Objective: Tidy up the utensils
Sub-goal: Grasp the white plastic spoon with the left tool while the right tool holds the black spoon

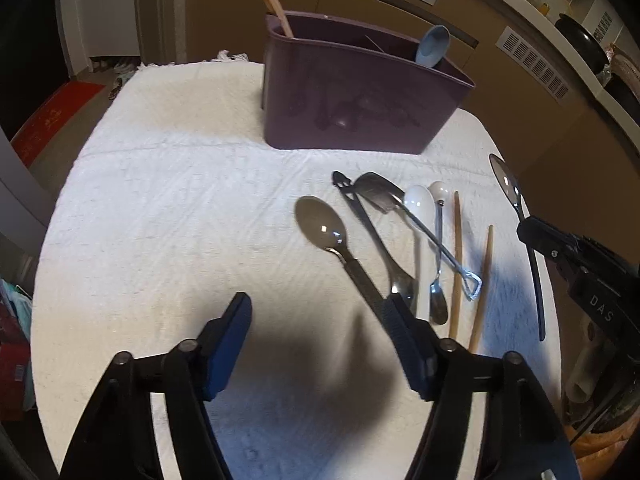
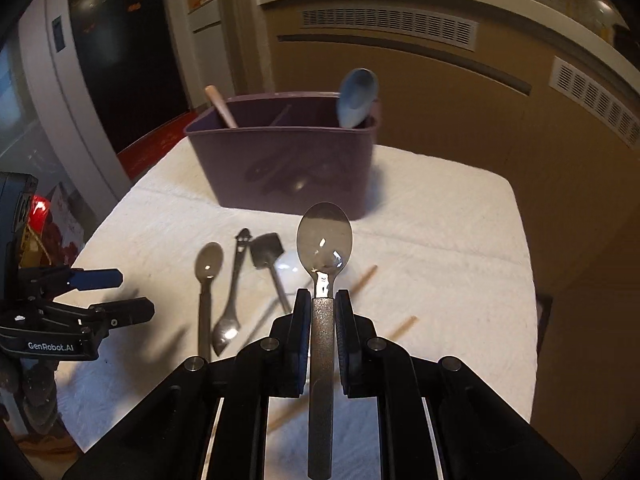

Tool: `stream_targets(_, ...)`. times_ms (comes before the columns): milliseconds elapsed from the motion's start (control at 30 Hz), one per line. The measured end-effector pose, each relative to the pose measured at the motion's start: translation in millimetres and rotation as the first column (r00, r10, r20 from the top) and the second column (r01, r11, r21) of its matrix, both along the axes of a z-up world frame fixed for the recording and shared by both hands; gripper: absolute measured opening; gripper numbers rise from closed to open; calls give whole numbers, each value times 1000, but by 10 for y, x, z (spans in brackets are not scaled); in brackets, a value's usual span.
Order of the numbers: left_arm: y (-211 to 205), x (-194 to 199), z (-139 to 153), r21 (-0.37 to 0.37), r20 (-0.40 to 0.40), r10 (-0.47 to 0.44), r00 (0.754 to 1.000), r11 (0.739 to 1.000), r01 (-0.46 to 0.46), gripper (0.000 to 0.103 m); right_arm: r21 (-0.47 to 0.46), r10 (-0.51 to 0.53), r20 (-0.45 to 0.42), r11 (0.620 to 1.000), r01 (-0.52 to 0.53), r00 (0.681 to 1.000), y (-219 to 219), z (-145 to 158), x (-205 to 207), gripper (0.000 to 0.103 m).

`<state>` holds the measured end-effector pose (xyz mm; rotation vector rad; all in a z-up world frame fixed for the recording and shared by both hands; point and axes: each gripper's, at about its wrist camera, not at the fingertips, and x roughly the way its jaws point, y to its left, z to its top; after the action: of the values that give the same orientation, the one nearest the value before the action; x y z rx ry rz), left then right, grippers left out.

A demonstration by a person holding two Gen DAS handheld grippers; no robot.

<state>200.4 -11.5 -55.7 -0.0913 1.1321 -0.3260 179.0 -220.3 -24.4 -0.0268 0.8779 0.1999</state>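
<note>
My right gripper (image 2: 323, 300) is shut on the dark handle of a metal spoon (image 2: 324, 240), bowl forward, held above the white cloth. The left wrist view shows this spoon (image 1: 507, 182) at the right edge. My left gripper (image 1: 318, 304) stands open low over the cloth, its right finger (image 1: 400, 320) over the handle end of a second dark-handled spoon (image 1: 322, 226). Beside that spoon lie a black utensil (image 1: 360, 216), a shovel-shaped spoon (image 1: 376, 192), a white spoon (image 1: 420, 204) and two wooden chopsticks (image 1: 458, 260). Behind stands a purple caddy (image 1: 360, 96) holding a blue spoon (image 1: 432, 46) and a wooden utensil (image 1: 276, 12).
A white cloth (image 1: 180, 200) covers the table, whose edges fall away on the left and right. Brown vented cabinets (image 2: 400, 80) stand behind the caddy (image 2: 288, 160). A red mat (image 1: 56, 116) lies on the floor at the left.
</note>
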Motion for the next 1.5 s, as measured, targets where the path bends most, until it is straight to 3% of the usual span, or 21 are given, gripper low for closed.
stream_targets(67, -135, 39, -46, 12, -24, -9, 1000, 1000, 10, 39, 22, -40, -11, 999, 40, 999, -192, -65, -59, 13)
stream_targets(200, -326, 110, -170, 16, -82, -19, 996, 1000, 20, 35, 56, -75, -38, 995, 77, 996, -382, -222, -158, 13)
stream_targets(333, -379, 273, -265, 66, -94, 38, 995, 997, -32, 35, 84, -89, -55, 992, 93, 995, -475, -361, -245, 13)
stream_targets(600, -497, 570, -313, 183, -13, 60, 998, 982, -56, 35, 105, -90, -63, 990, 96, 994, -574, -490, -271, 13)
stream_targets(833, -553, 549, -271, 278, 58, -27, 998, 960, 10, 30, 102, -122, -80, 986, 130, 989, -669, -536, -268, 13)
stream_targets(933, -497, 495, -156, 218, 41, -34, 999, 976, 24, 30, 98, -138, -92, 984, 147, 986, -720, -570, -259, 13)
stream_targets(1000, -555, 437, -94, 152, 12, -90, 996, 984, 87, 30, 98, -142, -100, 984, 151, 985, -731, -602, -245, 13)
stream_targets(1133, -850, 375, -111, 82, -30, -201, 979, 976, 203, 30, 109, -140, -107, 982, 152, 984, -728, -649, -213, 13)
stream_targets(1267, -1163, 399, -225, 111, -43, -252, 967, 961, 255, 31, 109, -133, -107, 984, 145, 985, -711, -649, -224, 13)
stream_targets(1433, -1350, 529, -288, 148, -31, -243, 970, 958, 245, 31, 110, -131, -107, 984, 143, 986, -737, -645, -270, 13)
stream_targets(1500, -1400, 572, -308, 168, -24, -243, 970, 955, 243, 19, 113, -132, -107, 983, 144, 985, -742, -648, -270, 13)
